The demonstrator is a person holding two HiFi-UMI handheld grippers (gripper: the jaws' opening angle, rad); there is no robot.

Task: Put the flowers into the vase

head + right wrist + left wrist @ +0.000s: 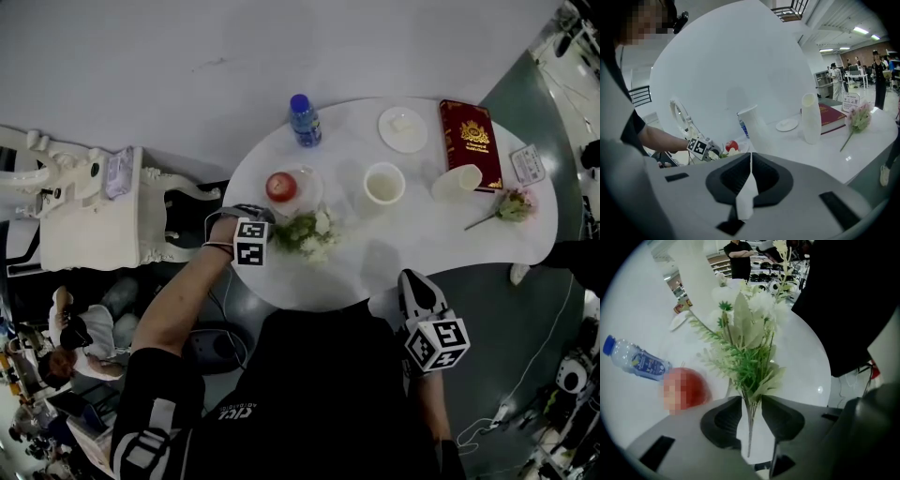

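Two vases (pixel 384 184) (pixel 457 181), two flower bunches (pixel 307 234) (one pink (pixel 514 204)), one bottle (pixel 304 120), one book (pixel 471 142), probably one apple (pixel 280 187).

table (pixel 422 246): glossy, smooth white;
vase (pixel 811 118): matt white, smooth;
bottle (pixel 304 120): clear plastic;
book (pixel 471 142): glossy red cover;
flowers (pixel 751 352): matt, plastic-looking leaves

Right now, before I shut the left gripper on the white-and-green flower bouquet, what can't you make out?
Left gripper view: whether the pads of the left gripper touch the thin stems of the white-and-green bouquet; the round red apple is half under a mosaic patch.
Head view: those stems, hidden beneath the marker cube; whether the tall white vase holds water and the small card's print, too small.
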